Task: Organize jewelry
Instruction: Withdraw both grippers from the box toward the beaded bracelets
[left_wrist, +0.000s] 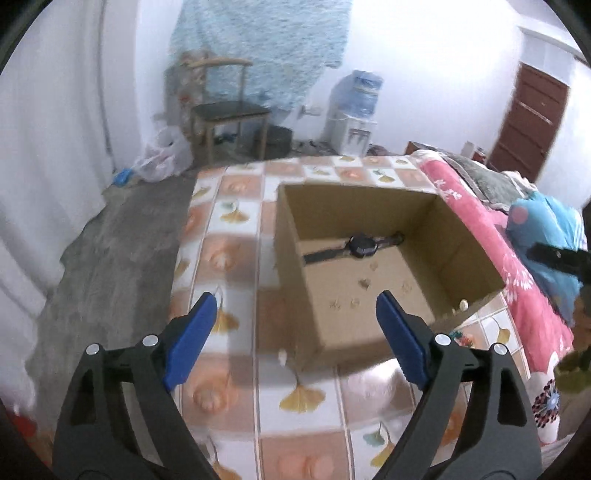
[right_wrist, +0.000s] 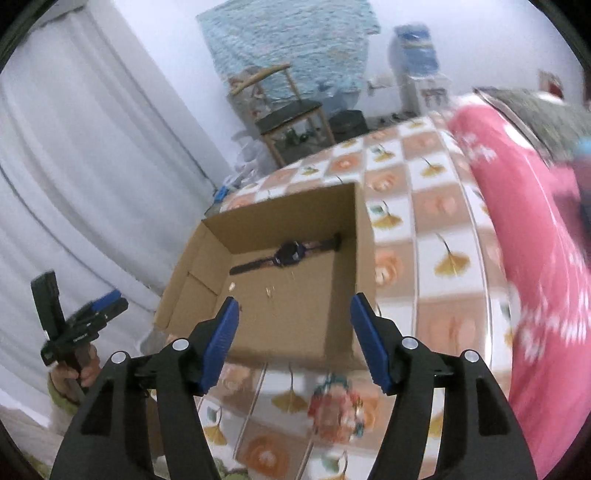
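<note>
An open cardboard box (left_wrist: 295, 236) stands on a table covered with a tile-patterned cloth (left_wrist: 236, 218). A black wristwatch (left_wrist: 361, 245) lies flat at the far side of the box floor, and several small pale pieces (left_wrist: 364, 282) are scattered nearer. My left gripper (left_wrist: 295, 299) hangs open and empty above the box's near left corner. In the right wrist view the same watch (right_wrist: 290, 253) shows inside the box (right_wrist: 365, 236), with my right gripper (right_wrist: 294, 299) open and empty above its near edge. A blurred colourful beaded bracelet (right_wrist: 336, 406) lies on the cloth in front of the box.
A pink floral blanket (left_wrist: 476, 221) lies along the table's right side, with a blue bundle (left_wrist: 546, 229) on it. A small white bead (left_wrist: 282, 356) rests on the cloth by the box. Beyond are a wooden chair (left_wrist: 229, 110), a water dispenser (left_wrist: 354, 114), white curtains (right_wrist: 74, 184) and a brown door (left_wrist: 528, 122).
</note>
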